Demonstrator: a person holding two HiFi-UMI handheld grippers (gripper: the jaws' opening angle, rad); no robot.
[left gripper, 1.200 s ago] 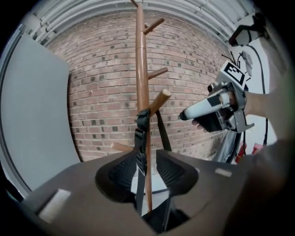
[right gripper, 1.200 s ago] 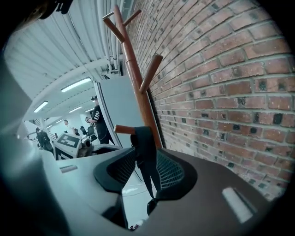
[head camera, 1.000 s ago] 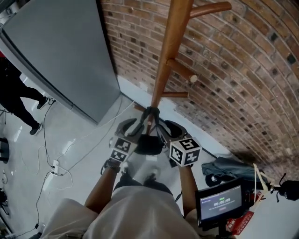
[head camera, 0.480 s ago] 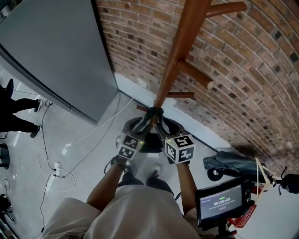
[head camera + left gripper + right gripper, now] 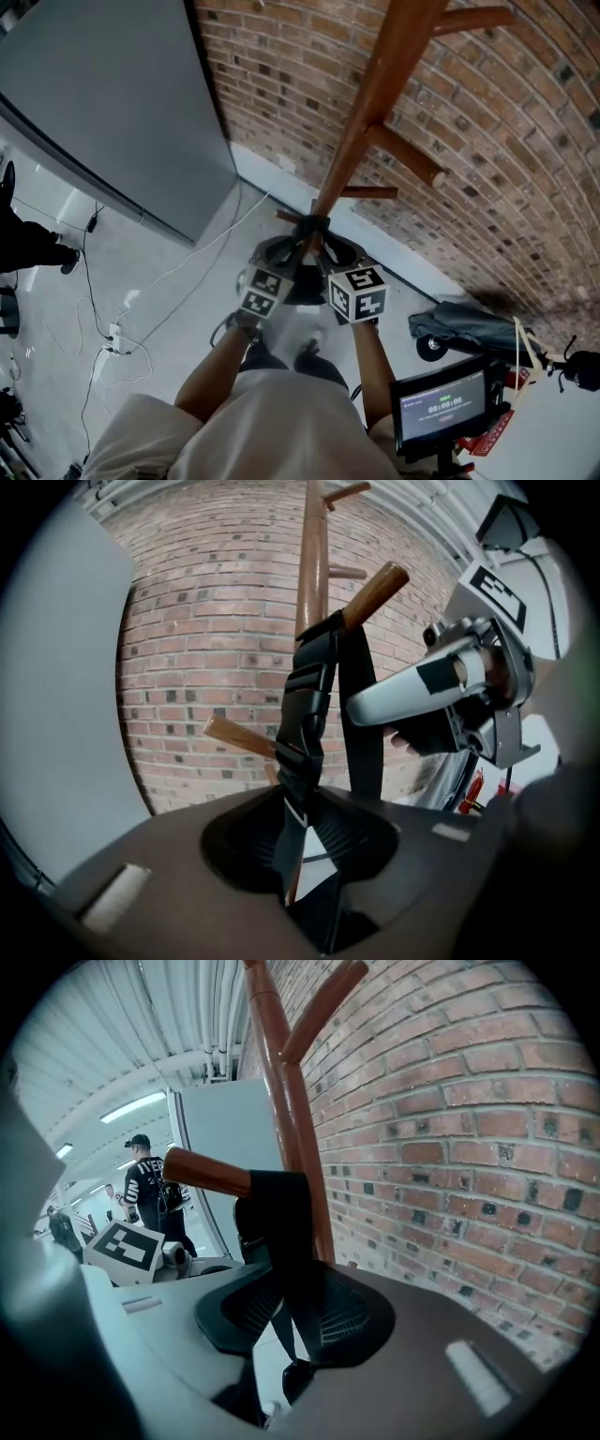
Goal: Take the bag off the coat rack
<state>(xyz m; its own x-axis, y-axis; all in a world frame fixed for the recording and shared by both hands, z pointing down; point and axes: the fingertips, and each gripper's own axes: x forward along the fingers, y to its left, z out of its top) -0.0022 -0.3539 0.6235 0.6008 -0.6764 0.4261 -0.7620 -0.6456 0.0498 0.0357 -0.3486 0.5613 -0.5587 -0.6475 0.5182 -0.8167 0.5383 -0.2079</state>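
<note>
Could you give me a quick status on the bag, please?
Left gripper jaws closing, bag strap between them. Right gripper likewise. Strap looped over coat rack peg. No obstruction seen.

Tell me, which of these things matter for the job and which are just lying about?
Job: coat rack; peg; bag strap; left gripper and right gripper, jaws closing with the strap between them.
Lying about: cables; screen; grey panel.

brick wall [image 5: 525, 187] close behind the coat rack [image 5: 375, 103]; open floor [image 5: 150, 267] at its left.
</note>
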